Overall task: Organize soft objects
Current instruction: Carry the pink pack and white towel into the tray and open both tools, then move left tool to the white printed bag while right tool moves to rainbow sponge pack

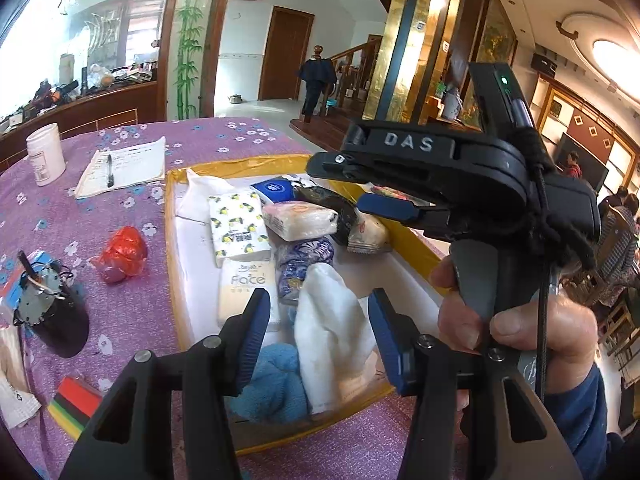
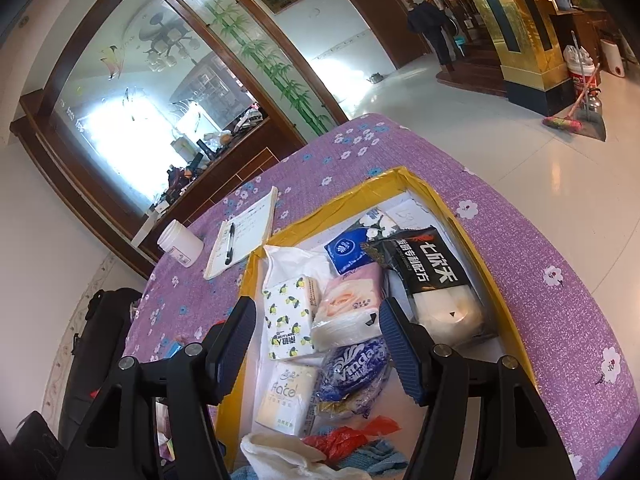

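- Soft stuff sits in the yellow-rimmed box (image 1: 176, 216) on the purple flowered cloth: white cloth (image 1: 332, 320) at near end, draped over blue towel (image 1: 276, 380); tissue packs farther in – lemon-print pack (image 1: 238, 224), "Face" pack (image 1: 246, 292), pink pack (image 1: 298, 218), blue Vinda pack (image 2: 356, 364), black bag (image 2: 432, 276) at far right.
- Left gripper (image 1: 316, 332): jaws part open, straddling the white cloth w/ gaps both sides, pads not pressing; looks like cloth is loose in the box, not held.
- Right gripper (image 2: 318, 340): jaws part open, nothing gripped; hovers above the packs, pink pack and Vinda pack in line btwn its fingers. Person's hand (image 1: 516, 324) on its trigger at right.
- Step in hand, my guess: settling the cloth in, then next item. Red bag (image 1: 122, 252) lies outside the box at left, likely next.
- Doing it well: lift left gripper straight up so pads don't drag the cloth out; keep the two grippers apart over the box; pinch the crinkly bag at its bulk, not a loose edge.
- Leave alone: notepad w/ pen (image 1: 124, 166), white jar (image 1: 46, 154).
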`<action>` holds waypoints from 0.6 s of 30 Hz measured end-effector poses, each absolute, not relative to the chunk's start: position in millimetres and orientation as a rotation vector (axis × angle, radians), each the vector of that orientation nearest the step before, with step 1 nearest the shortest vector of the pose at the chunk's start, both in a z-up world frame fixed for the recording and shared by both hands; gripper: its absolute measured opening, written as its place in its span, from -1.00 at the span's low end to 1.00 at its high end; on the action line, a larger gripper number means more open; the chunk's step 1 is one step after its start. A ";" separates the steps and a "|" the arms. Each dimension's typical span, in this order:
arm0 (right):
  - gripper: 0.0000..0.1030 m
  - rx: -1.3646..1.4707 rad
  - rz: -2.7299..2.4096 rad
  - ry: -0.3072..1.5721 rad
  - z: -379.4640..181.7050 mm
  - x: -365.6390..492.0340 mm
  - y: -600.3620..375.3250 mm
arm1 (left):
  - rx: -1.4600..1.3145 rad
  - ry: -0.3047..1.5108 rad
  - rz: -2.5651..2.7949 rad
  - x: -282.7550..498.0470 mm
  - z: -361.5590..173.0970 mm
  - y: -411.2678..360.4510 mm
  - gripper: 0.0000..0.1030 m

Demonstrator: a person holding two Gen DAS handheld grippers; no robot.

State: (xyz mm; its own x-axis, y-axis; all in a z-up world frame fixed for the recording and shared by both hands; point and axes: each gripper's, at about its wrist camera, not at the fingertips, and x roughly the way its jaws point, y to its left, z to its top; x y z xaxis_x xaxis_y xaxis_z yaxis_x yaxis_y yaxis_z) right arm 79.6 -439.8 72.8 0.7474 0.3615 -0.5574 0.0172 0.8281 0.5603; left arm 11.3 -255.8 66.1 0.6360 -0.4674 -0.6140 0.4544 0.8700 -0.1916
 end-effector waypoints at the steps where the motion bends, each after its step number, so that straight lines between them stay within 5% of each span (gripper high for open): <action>1: 0.32 0.571 0.202 0.707 73.5 79.0 -438.8 | -0.024 0.707 -0.521 10.9 67.6 -253.7 0.04; 18: 0.32 0.571 0.225 0.696 73.9 78.7 -437.1 | -0.059 0.775 -0.412 -20.0 89.1 -202.1 0.08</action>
